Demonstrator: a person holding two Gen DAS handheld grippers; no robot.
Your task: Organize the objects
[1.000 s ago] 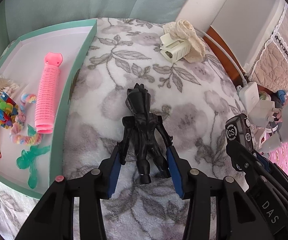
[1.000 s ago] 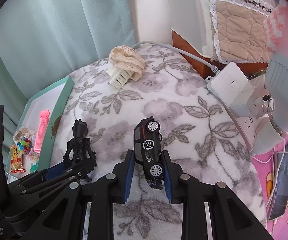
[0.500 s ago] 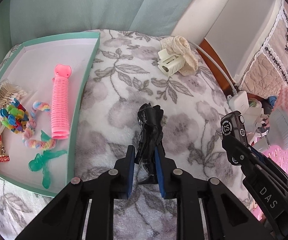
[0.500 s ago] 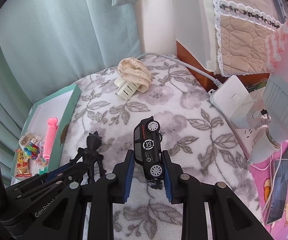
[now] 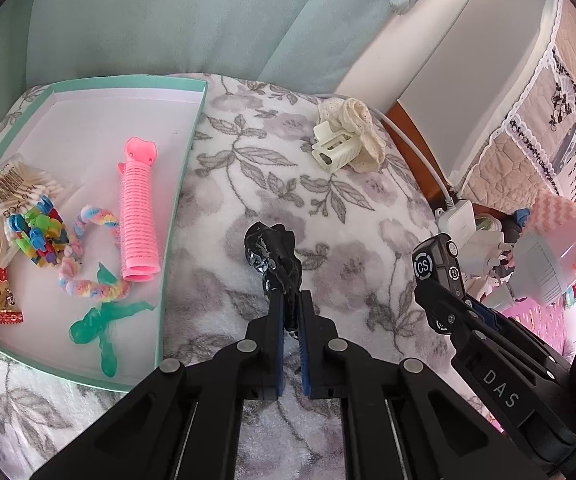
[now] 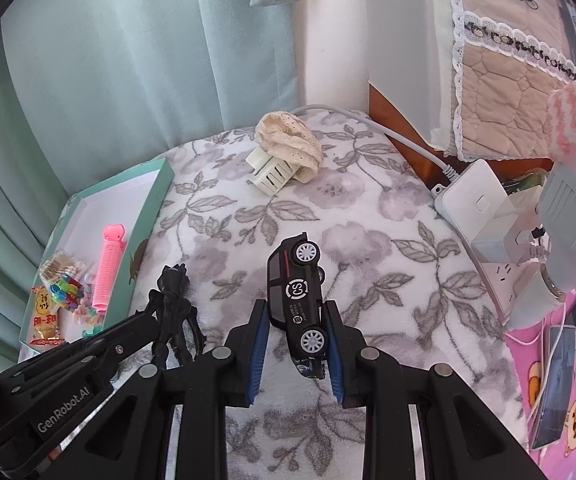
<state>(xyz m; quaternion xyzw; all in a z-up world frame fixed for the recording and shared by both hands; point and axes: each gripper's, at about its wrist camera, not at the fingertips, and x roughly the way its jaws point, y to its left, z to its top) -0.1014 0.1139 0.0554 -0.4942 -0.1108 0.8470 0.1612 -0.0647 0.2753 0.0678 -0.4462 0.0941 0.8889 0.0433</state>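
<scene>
My left gripper is shut on the legs of a black toy figure, which is lifted off the flowered blanket; the same black figure shows at the lower left of the right wrist view. My right gripper is shut on a black toy car marked CS, also raised; that car appears at the right of the left wrist view. A mint tray lies to the left with a pink roller, rainbow hair tie, coloured clips and a green figure.
A cream hair claw with a lace scrunchie rests at the far side of the blanket. A white power strip with plugs and a cable sits to the right, with a phone on a pink cloth. Teal curtains hang behind.
The left gripper closed on the black figure's legs and lifted it from lying flat. The right gripper, still holding the car, rose a little.
</scene>
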